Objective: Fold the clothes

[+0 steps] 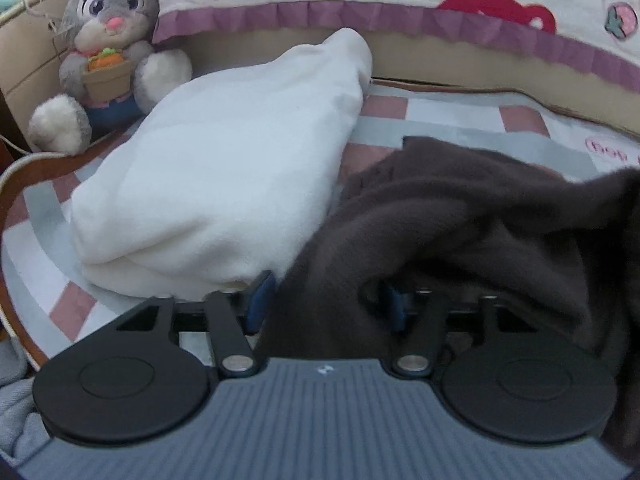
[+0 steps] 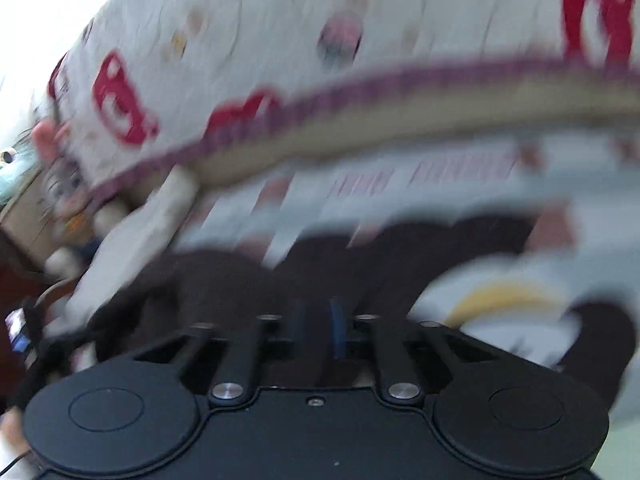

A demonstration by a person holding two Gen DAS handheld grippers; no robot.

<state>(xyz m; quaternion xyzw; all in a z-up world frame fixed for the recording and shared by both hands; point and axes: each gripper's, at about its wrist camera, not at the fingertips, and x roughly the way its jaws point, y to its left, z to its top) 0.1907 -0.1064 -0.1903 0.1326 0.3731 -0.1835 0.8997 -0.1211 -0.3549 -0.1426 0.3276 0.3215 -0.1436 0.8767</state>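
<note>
The left claw (image 1: 326, 300) has a fold of the brown garment (image 1: 460, 216) between its blue fingertips (image 1: 262, 300), and it is squeezing the cloth. The brown garment lies bunched up on the bed (image 1: 440, 128), which has a sheet with pink and grey squares. Just beside it, touching its left edge, sits a white folded cloth (image 1: 224, 184). A grey bunny toy (image 1: 108, 56) sits in the far corner by the bed wall.

The right wrist picture is very blurry. The right claw (image 2: 318, 332) has its blue fingertips (image 2: 338, 330) close together over the brown garment (image 2: 224, 292), but I cannot tell if it is pinching any cloth. A white piece with a yellow stripe (image 2: 500, 304) lies to the right.
</note>
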